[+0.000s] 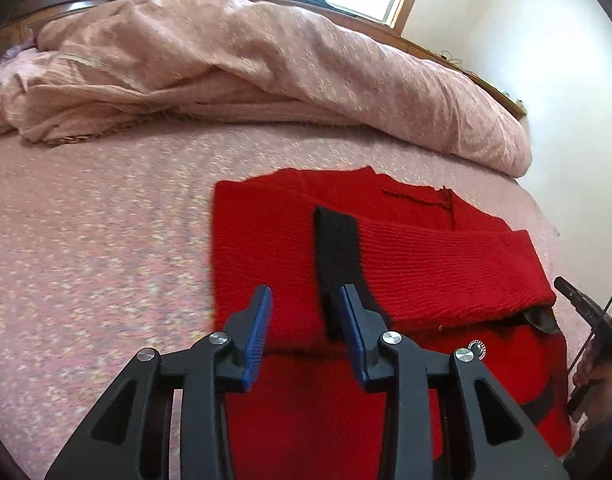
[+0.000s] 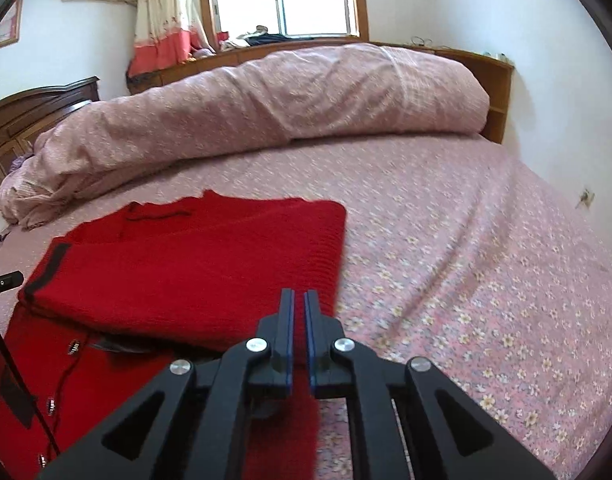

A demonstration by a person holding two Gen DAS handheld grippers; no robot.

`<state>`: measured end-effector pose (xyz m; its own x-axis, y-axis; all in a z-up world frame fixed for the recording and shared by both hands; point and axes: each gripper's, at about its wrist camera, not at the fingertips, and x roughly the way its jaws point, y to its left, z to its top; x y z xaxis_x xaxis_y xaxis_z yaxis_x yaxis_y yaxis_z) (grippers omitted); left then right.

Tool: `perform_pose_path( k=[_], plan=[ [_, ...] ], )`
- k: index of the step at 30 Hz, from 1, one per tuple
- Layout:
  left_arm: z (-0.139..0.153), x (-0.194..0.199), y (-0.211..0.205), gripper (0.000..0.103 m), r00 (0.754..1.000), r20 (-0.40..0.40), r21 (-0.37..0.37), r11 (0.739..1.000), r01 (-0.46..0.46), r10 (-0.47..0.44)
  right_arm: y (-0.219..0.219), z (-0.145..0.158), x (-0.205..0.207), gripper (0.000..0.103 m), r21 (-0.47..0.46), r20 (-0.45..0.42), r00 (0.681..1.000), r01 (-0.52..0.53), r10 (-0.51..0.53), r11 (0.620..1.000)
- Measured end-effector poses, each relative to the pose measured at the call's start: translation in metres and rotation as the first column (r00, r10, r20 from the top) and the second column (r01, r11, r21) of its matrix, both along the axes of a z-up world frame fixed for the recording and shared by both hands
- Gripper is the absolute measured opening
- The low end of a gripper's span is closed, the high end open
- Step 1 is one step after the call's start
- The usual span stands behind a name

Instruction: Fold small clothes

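Cardigan (image 1: 386, 272): red ribbed knit, black-trimmed sleeve (image 1: 338, 256) folded across it, flat on the bed (image 1: 105, 240).
Edges: its right edge ends beside wide bare floral sheet (image 2: 466, 280); bare sheet on its left too.
Left gripper (image 1: 306, 320): released, jaws spread above the sleeve cuff.
Right gripper (image 2: 299, 320): nearly closed at the knit's right edge; whether it pinches fabric, I cannot tell.
Surroundings: rumpled pink duvet (image 2: 265, 96) lies behind, well apart; metal buttons (image 2: 73, 346) near the front.

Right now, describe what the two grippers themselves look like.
Both match: the left gripper and right gripper have matte black plastic linkage arms with triangular cut-outs, round silver pivot bolts, and flat fingers lined with ribbed blue pads. A thin black cable trails at the edge of the right camera's view.
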<state>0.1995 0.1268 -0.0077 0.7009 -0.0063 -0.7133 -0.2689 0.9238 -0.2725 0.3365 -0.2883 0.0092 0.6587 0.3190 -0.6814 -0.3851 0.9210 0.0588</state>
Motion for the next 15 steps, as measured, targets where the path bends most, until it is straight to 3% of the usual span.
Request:
perform_pose_path(
  k=[2, 3, 4, 5, 6, 8, 11, 15],
  plan=[
    [-0.003, -0.012, 0.004, 0.031, 1.0, -0.005, -0.026, 0.999, -0.028, 0.028, 0.001, 0.001, -0.002, 0.013, 0.037, -0.014, 1.0, -0.019, 0.019, 0.999],
    [-0.006, -0.02, 0.006, 0.032, 0.999, -0.01, -0.055, 0.998, -0.044, 0.043, 0.001, 0.0, -0.002, 0.021, 0.071, -0.032, 0.999, -0.029, 0.032, 0.997],
    [-0.009, -0.027, 0.007, 0.032, 0.999, -0.019, -0.079, 0.995, -0.053, 0.051, -0.001, -0.003, -0.001, 0.038, 0.121, -0.064, 0.997, -0.042, 0.05, 0.992],
    [-0.013, -0.033, 0.007, 0.032, 0.998, -0.031, -0.094, 0.994, -0.056, 0.053, -0.002, -0.011, 0.001, 0.042, 0.17, -0.13, 0.989, -0.048, 0.071, 0.984],
    [-0.016, -0.044, 0.006, 0.032, 0.997, -0.052, -0.096, 0.994, -0.061, 0.057, -0.003, -0.018, 0.003, 0.041, 0.186, -0.181, 0.981, -0.04, 0.074, 0.982],
    [-0.016, -0.06, 0.004, 0.032, 0.996, -0.06, -0.081, 0.994, -0.071, 0.066, -0.011, -0.025, -0.004, 0.036, 0.205, -0.198, 0.979, -0.004, 0.046, 0.979],
    [-0.015, -0.094, 0.001, 0.037, 0.995, -0.049, -0.079, 0.993, -0.09, 0.087, -0.028, -0.019, -0.029, 0.036, 0.214, -0.273, 0.962, 0.09, -0.028, 0.973],
    [-0.019, -0.131, -0.002, 0.039, 0.995, -0.06, -0.105, 0.991, -0.087, 0.081, -0.052, -0.005, -0.09, 0.044, 0.206, -0.202, 0.979, 0.053, -0.011, 0.977]
  ],
)
